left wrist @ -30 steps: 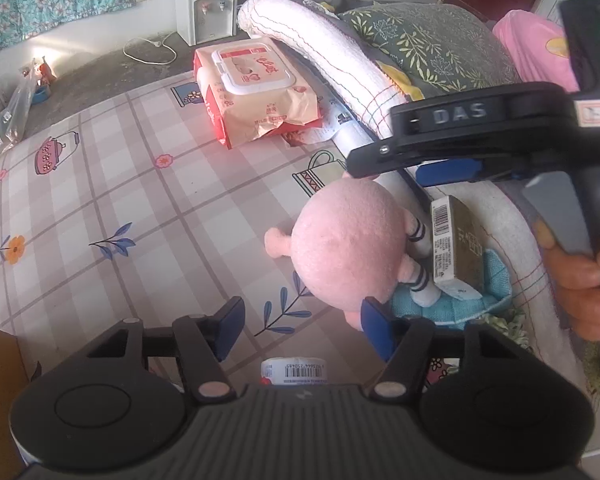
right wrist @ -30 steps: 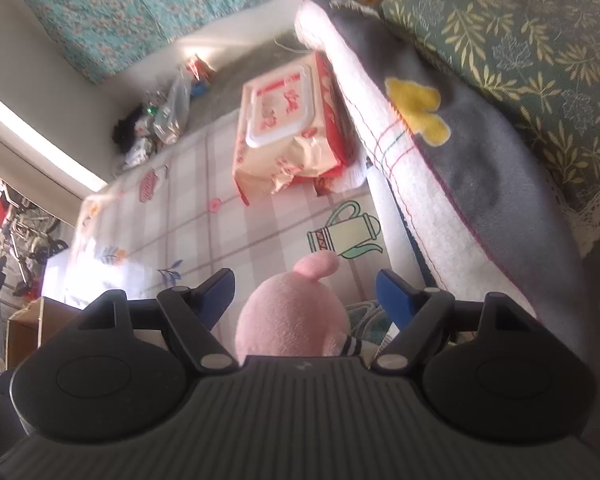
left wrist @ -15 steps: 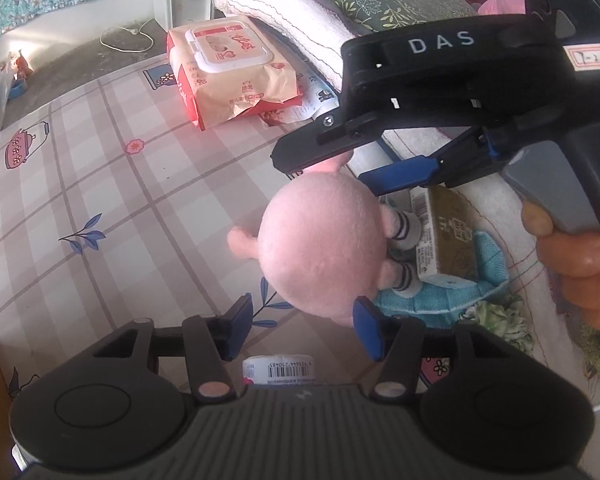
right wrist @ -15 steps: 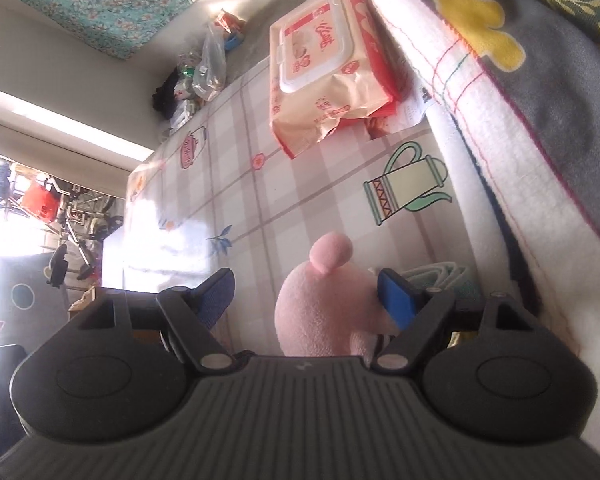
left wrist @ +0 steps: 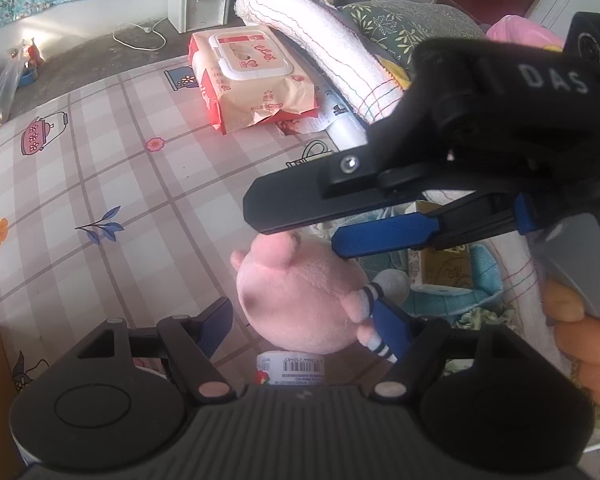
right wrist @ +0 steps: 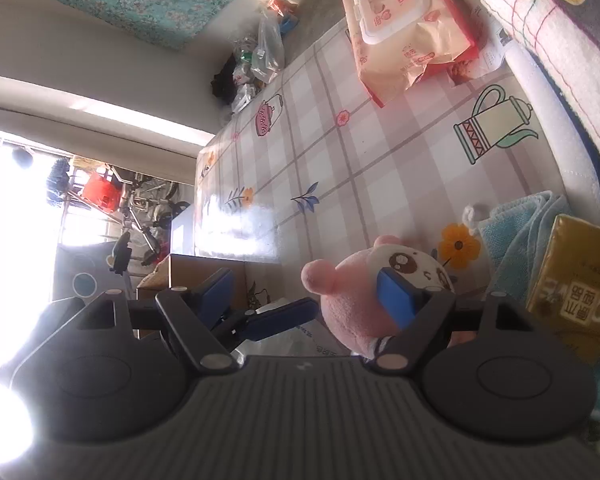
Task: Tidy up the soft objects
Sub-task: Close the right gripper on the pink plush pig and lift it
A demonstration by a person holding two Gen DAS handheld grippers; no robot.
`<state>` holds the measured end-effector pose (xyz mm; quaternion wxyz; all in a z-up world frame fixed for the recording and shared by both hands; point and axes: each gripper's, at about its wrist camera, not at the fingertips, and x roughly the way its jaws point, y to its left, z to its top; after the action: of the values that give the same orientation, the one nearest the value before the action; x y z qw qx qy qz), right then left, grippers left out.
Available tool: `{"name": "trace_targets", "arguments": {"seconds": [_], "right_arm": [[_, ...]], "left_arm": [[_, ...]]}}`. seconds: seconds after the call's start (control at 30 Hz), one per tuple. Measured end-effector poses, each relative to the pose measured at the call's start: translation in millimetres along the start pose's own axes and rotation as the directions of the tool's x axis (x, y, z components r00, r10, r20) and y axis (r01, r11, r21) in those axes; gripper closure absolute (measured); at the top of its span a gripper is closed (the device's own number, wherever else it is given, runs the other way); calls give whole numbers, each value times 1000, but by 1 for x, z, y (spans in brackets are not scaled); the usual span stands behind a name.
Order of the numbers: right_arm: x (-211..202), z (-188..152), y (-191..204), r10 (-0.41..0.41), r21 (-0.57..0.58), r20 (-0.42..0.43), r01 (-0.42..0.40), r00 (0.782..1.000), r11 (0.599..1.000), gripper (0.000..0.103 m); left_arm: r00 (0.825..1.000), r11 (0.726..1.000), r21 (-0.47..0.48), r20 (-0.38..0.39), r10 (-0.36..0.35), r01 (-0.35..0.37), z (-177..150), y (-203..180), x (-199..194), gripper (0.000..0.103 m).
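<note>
Crowding the pink plush (left wrist: 304,300), a yellow box (right wrist: 576,280) and blue towel (right wrist: 516,232) flank both spread-apart tools.

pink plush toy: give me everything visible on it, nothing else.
The pink plush toy is round and fuzzy, with a stubby nub near the top and small limbs with dark-striped cuffs. The right wrist view shows a cream face with brown round markings. It lies on the checked tablecloth beside a blue towel. The left gripper, whose fingers have just been opening, straddles it without clamping; the right gripper is over it, open.
</note>
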<state>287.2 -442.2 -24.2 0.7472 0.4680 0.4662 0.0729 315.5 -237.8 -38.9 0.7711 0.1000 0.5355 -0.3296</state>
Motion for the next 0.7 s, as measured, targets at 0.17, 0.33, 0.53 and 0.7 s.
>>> {"name": "trace_targets", "arguments": {"seconds": [0.17, 0.33, 0.53, 0.7], "right_arm": [[-1, 0, -14, 80, 60, -11, -79, 997, 995, 24], [-7, 7, -24, 64, 86, 32, -66, 997, 994, 23], [10, 19, -52, -83, 143, 6, 81, 997, 986, 24], [28, 16, -48, -95, 100, -67, 101, 993, 990, 22]], "left_arm": [[1000, 1000, 9, 12, -4, 4, 1, 0, 3, 27], [1000, 1000, 20, 19, -5, 5, 0, -1, 3, 30], [1000, 1000, 12, 7, -13, 13, -1, 2, 4, 30], [997, 998, -47, -74, -33, 30, 0, 11, 16, 29]]}}
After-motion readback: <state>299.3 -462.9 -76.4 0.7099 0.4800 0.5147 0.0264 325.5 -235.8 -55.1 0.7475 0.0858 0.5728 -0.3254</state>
